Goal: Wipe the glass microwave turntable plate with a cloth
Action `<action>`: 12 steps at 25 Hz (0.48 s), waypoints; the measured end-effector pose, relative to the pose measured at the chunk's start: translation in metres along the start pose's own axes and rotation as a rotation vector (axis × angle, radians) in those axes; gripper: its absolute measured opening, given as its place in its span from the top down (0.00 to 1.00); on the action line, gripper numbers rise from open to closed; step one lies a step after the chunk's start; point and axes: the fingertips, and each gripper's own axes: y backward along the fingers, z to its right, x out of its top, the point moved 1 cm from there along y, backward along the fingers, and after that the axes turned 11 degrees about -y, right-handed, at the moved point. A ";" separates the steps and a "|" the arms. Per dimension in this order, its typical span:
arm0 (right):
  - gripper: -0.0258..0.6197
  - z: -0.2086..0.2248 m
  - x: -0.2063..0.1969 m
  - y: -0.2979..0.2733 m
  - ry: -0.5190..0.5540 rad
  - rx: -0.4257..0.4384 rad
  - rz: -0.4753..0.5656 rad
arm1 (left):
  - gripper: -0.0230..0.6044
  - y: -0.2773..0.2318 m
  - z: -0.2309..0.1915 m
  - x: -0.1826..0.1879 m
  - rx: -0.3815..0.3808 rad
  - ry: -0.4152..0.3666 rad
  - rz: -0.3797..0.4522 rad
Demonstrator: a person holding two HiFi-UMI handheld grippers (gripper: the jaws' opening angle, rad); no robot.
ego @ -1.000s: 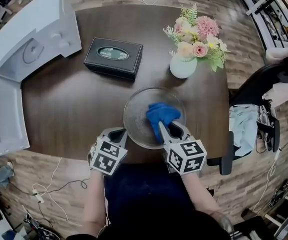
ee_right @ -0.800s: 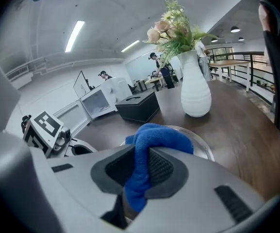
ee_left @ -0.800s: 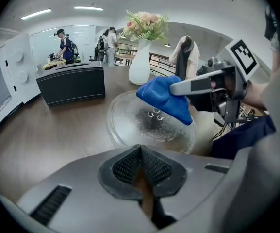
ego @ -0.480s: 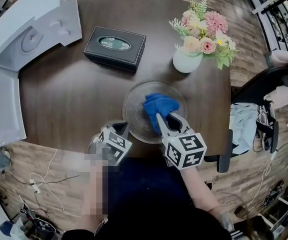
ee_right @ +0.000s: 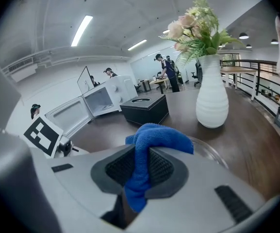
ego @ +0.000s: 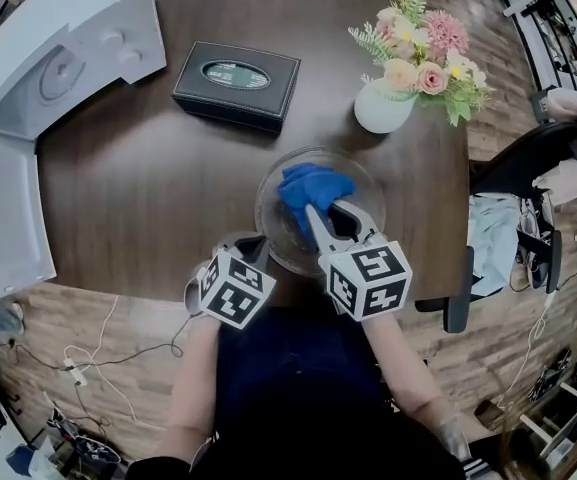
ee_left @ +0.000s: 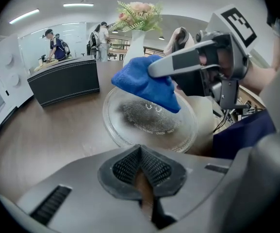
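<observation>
Pressing a blue cloth (ego: 313,186) onto a clear glass plate (ego: 280,236) with the right hand-held gripper (ego: 326,211). Clamped tight on a fold of the fabric, with a tail of it hanging down between the pads and the rest bunched out ahead, over the plate's middle and far side.

Shows the plate lying flat on a dark wooden tabletop (ego: 148,188), near the front edge and close before the person's torso. Marked at the centre with a dark speckled patch, partly under the cloth.

Holding the left hand-held gripper (ee_left: 140,152) low at the plate's near-left rim. Closed to a thin slit and gripping nothing, with only brown wood visible through the gap.

Behind the plate and just to its right, a white vase (ego: 383,108) of pink and cream flowers (ego: 423,53). Further back to the left, a black tissue box (ego: 236,85). At the tabletop's left corner, a white microwave (ego: 58,78) with its door (ego: 10,223) swung open. In the background of both gripper views, several people standing at counters.
</observation>
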 end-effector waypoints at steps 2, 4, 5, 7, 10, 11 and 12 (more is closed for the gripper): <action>0.89 -0.009 0.005 -0.008 0.024 0.023 -0.002 | 0.96 0.000 0.000 0.000 -0.002 -0.001 0.008; 0.89 -0.019 0.007 -0.019 0.048 0.051 -0.016 | 0.96 0.000 0.000 0.001 -0.003 -0.001 0.013; 0.89 -0.023 0.006 -0.026 0.055 0.069 -0.033 | 0.96 0.001 0.000 0.000 -0.003 0.001 0.016; 0.88 -0.031 -0.002 -0.040 0.060 0.115 -0.087 | 0.96 0.001 -0.001 0.000 -0.005 0.008 0.023; 0.88 -0.039 -0.020 -0.058 0.084 0.159 -0.180 | 0.96 0.001 0.000 0.000 -0.009 0.009 0.024; 0.89 -0.040 -0.027 -0.063 0.094 0.160 -0.203 | 0.96 0.001 0.000 0.000 -0.009 0.007 0.022; 0.89 -0.041 -0.033 -0.069 0.104 0.158 -0.224 | 0.96 0.001 0.000 -0.001 -0.008 0.006 0.020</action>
